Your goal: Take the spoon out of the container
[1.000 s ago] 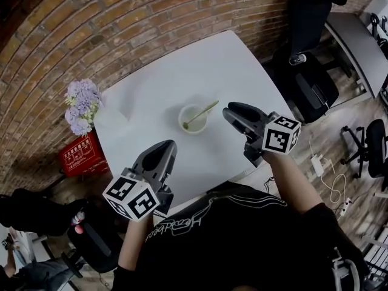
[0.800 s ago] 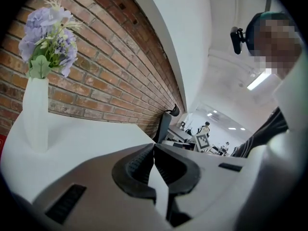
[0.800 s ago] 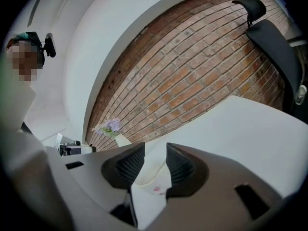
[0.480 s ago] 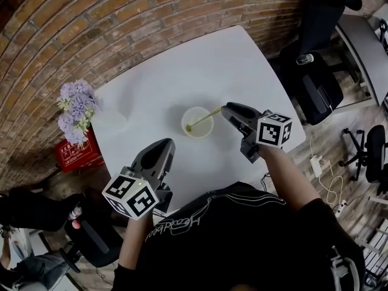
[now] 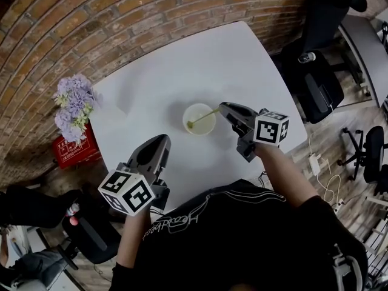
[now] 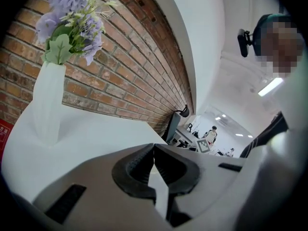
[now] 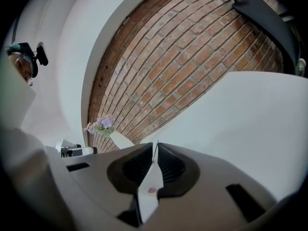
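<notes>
Step in hand: grasp on the spoon [image 5: 203,117], lift not started. The spoon was in the container [image 5: 207,131], bowl end down inside and handle leaning over the rim on the right side. The container sat on the table [image 5: 182,71], inboard of the near edge and well clear of all corners.

Right gripper [image 5: 223,107] was at the handle's free end, and its jaws had just been closing. In the right gripper view they stood narrow with a thin sliver pinched at the tips, which I read as the handle edge-on. Looked like a grip, but right out at the fingertips, so marginal.

Left gripper [image 5: 163,139] was parked over the table near the near edge, left of the container and apart from it. Its jaws were together with nothing between them.

Flower vase [image 5: 73,105] was at the left corner, out of the way.

Next move, my call: pull up and back along the handle's own line so the bowl end clears the rim without dragging the container. The container looked light and nothing was bracing it. A sideways pull could tip it or slide it, so the left gripper could steady it if it shifts.
</notes>
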`<state>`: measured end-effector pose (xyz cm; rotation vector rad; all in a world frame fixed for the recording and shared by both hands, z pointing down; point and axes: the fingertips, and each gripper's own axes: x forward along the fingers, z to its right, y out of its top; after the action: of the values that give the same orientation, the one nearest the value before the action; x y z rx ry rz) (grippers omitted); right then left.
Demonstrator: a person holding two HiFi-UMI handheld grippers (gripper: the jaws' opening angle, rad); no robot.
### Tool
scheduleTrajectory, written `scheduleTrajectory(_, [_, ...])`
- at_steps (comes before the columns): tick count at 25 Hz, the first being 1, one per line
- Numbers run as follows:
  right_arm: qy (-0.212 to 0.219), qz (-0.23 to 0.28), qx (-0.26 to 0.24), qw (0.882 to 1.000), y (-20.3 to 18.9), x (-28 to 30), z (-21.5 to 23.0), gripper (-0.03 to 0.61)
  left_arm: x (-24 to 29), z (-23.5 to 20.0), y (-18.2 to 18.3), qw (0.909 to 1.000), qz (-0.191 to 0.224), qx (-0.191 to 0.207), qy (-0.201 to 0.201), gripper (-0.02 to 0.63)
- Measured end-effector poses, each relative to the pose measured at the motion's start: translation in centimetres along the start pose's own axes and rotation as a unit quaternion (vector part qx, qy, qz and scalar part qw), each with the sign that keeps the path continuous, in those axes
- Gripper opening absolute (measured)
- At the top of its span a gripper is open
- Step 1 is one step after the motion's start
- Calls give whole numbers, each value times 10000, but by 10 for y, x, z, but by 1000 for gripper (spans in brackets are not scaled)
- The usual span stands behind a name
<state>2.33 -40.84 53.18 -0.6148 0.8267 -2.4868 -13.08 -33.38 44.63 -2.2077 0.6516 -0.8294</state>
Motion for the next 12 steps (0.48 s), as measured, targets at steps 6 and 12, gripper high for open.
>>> scheduleTrajectory(6, [-35,30,-9,10000,1,0,0,10,-1,0,-2,10000,-9,-18,9,5])
scheduleTrajectory(12, [-19,79,-66,9999,6,0,-7,6,-2,1,-2,10000,12,-32,-10,5])
